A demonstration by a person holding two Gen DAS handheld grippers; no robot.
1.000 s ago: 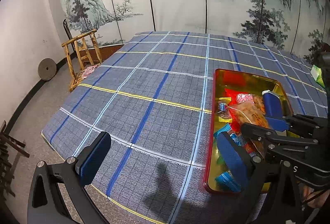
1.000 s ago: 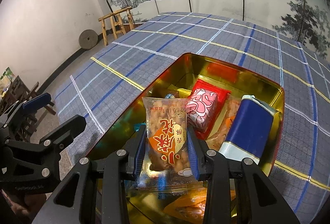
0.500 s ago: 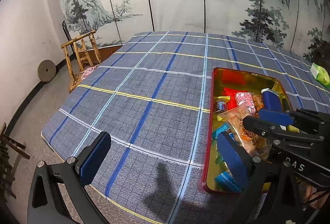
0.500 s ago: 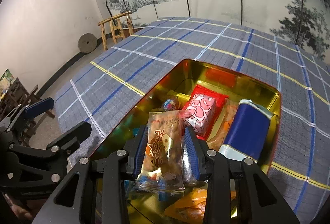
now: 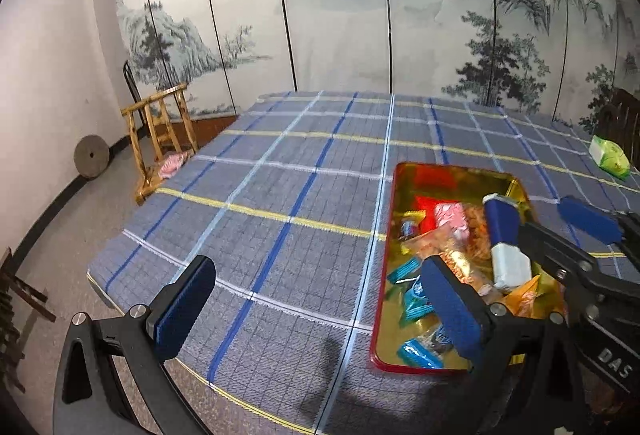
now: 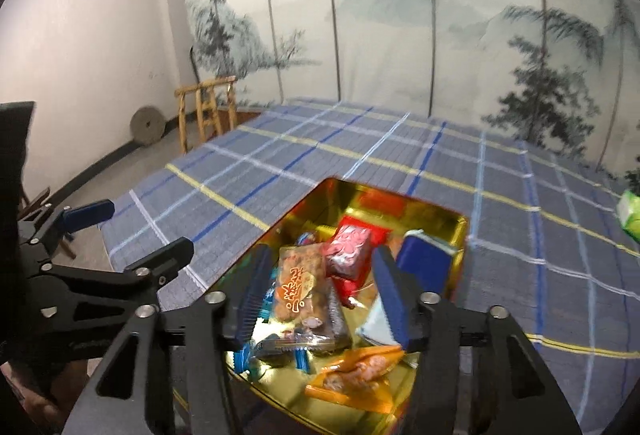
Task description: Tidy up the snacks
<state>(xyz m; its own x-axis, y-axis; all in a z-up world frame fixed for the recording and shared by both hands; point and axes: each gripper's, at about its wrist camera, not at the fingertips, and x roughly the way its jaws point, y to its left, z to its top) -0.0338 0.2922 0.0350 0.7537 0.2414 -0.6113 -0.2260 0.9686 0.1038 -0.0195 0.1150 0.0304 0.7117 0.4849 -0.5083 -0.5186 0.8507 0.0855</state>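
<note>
Only the right wrist view shows the clear crinkly peanut packet (image 6: 306,295) lying loose in the shiny gold tin (image 6: 462,225), between the spread pads of the right claw (image 6: 320,299), touching neither. The left wrist view alone shows the left claw (image 5: 316,309) wide apart over the checked cloth of the desk (image 5: 280,195), tin beside its right finger.

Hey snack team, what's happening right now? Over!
Right gripper open, above peanut packet lying in tin. Left gripper open, empty, over tablecloth. Green pack still outside. Nothing blocking.
</note>
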